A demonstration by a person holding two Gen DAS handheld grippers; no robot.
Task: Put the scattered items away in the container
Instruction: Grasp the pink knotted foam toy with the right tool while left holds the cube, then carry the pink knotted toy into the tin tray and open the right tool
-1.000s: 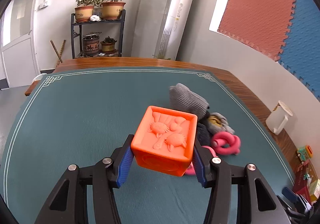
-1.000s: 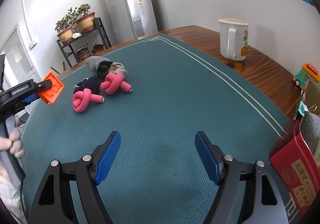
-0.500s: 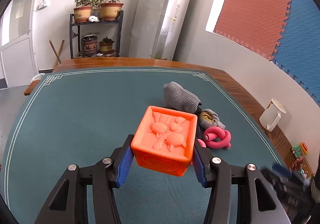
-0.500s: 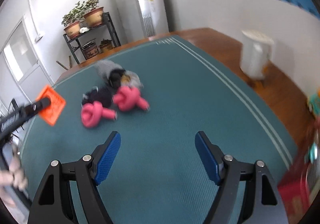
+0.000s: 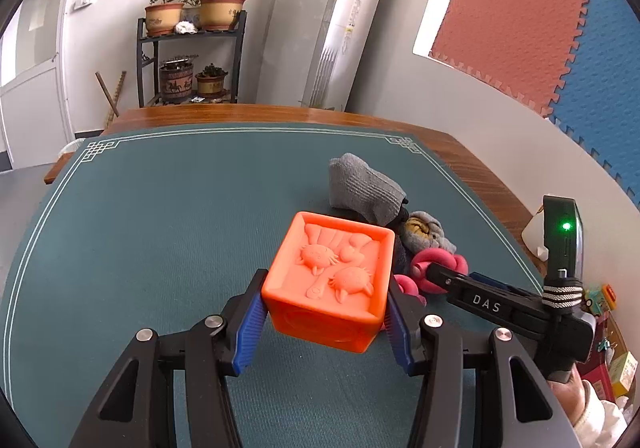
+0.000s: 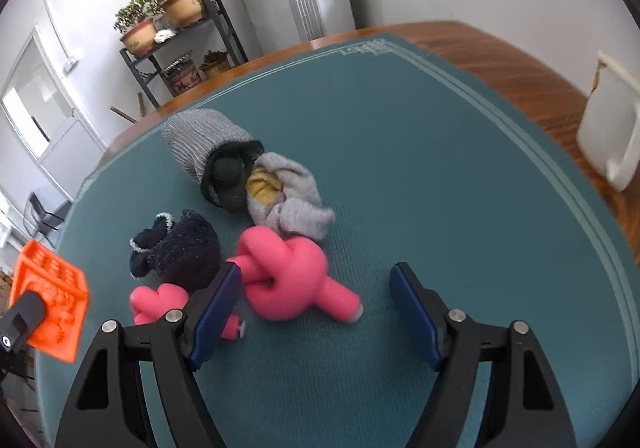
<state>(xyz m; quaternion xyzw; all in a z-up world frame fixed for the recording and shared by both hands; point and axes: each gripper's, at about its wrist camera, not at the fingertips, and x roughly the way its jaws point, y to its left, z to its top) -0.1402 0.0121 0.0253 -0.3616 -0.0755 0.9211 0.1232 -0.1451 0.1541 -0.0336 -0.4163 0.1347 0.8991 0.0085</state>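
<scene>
Counts on the green mat

One orange cube [image 5: 332, 282], two pink knotted toys [image 6: 290, 278] [image 6: 158, 302], three sock bundles (grey-black [image 6: 212, 156], pale grey [image 6: 286, 204], navy [image 6: 176, 248]), one white jug [image 6: 610, 128], two grippers [image 5: 326, 322] [image 6: 316, 312].

Socks [image 6: 224, 164] behind knotted toy [image 6: 292, 280]

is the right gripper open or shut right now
Open. In the right wrist view the right gripper has its blue pads wide apart, with the pink knotted toy lying on the mat between them, not clamped.
</scene>
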